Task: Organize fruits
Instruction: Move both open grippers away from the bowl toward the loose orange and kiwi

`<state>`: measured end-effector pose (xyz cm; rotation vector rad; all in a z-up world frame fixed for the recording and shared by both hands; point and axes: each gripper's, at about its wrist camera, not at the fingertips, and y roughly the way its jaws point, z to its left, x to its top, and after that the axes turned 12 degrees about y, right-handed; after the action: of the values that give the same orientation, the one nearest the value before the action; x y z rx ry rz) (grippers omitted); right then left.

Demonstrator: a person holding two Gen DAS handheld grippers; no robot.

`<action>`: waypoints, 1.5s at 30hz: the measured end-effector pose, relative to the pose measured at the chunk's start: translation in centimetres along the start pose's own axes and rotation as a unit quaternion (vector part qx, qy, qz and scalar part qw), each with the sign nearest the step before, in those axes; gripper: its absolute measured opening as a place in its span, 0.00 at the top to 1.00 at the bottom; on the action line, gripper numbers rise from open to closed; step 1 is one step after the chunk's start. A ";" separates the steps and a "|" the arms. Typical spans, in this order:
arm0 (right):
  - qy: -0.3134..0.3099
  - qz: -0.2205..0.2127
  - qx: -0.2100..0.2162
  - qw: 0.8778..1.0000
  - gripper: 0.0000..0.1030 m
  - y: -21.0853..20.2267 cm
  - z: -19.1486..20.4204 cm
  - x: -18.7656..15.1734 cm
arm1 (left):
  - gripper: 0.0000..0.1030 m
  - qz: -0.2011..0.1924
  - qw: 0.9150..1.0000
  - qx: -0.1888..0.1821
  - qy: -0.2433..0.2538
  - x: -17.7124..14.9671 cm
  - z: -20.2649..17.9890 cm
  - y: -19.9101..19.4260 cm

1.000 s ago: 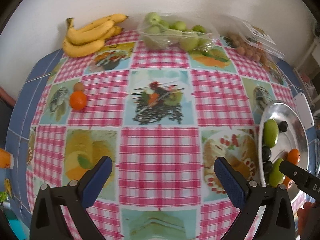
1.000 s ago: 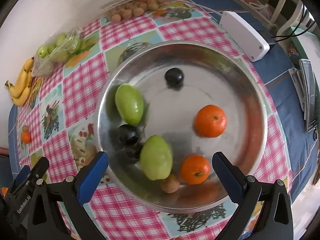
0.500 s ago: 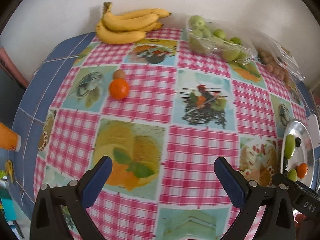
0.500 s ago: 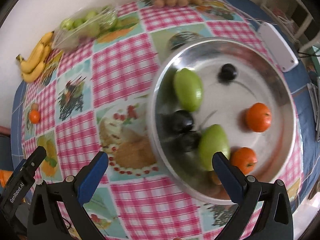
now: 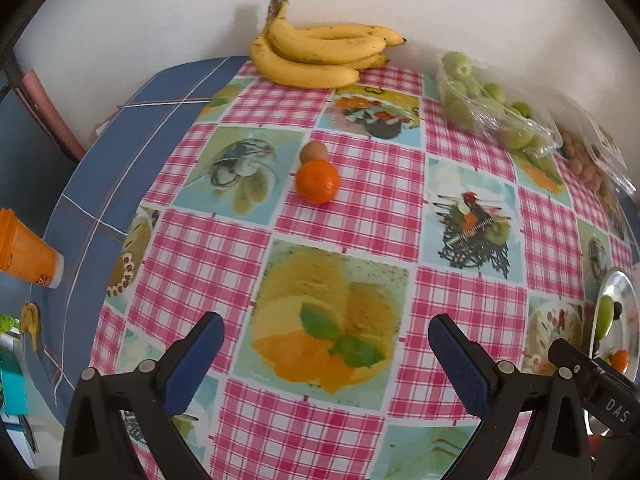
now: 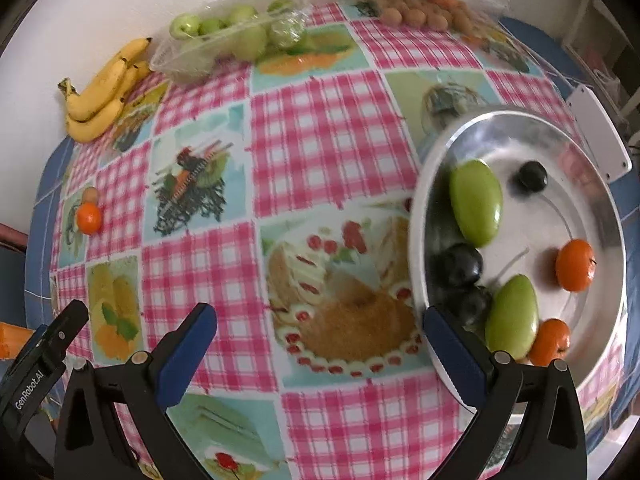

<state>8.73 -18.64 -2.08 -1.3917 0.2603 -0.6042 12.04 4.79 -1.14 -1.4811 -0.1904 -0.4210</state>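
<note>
A loose orange [image 5: 317, 181] lies on the checked tablecloth with a small brown fruit [image 5: 313, 151] touching its far side. My left gripper [image 5: 326, 352] hangs open and empty well short of them. The same orange [image 6: 89, 217] shows far left in the right wrist view. The silver bowl [image 6: 460, 136] at the right holds two green fruits [image 6: 476, 202], dark plums [image 6: 458, 265] and two oranges [image 6: 575, 265]. My right gripper [image 6: 320, 338] is open and empty, over the cloth just left of the bowl.
A bunch of bananas [image 5: 320, 54] lies by the back wall. Beside it sit a clear bag of green fruits [image 5: 486, 98] and a clear pack of small brown fruits [image 6: 424, 12]. An orange cup [image 5: 26, 256] stands off the left edge. A white device [image 6: 600, 132] lies behind the bowl.
Both grippers have swung left. The loose orange and bananas now sit nearer the centre of the left view; the bowl has slid to the right edge of both views. Both stay open.
</note>
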 end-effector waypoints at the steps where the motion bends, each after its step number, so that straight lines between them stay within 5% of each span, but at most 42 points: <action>1: -0.001 -0.001 0.001 1.000 0.00 0.3 0.4 0.2 | 0.00 -0.001 1.000 -0.001 -0.003 0.1 0.3 0.0; 20: -0.037 -0.056 -0.007 0.998 0.00 0.1 3.7 0.1 | 0.00 -0.019 1.000 0.005 0.017 2.1 2.8 0.7; 27: -0.060 -0.047 0.009 0.997 0.00 0.5 5.4 0.0 | 0.00 -0.030 0.999 -0.022 0.030 2.9 3.7 1.2; 45: -0.142 -0.043 0.046 0.988 0.00 1.0 14.2 0.8 | 0.00 -0.037 0.995 -0.084 -0.032 5.5 11.8 3.2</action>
<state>16.92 -7.05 -0.31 -1.3847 -0.0557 -0.4750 19.86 15.72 -0.94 -1.6577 -0.2665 -0.4594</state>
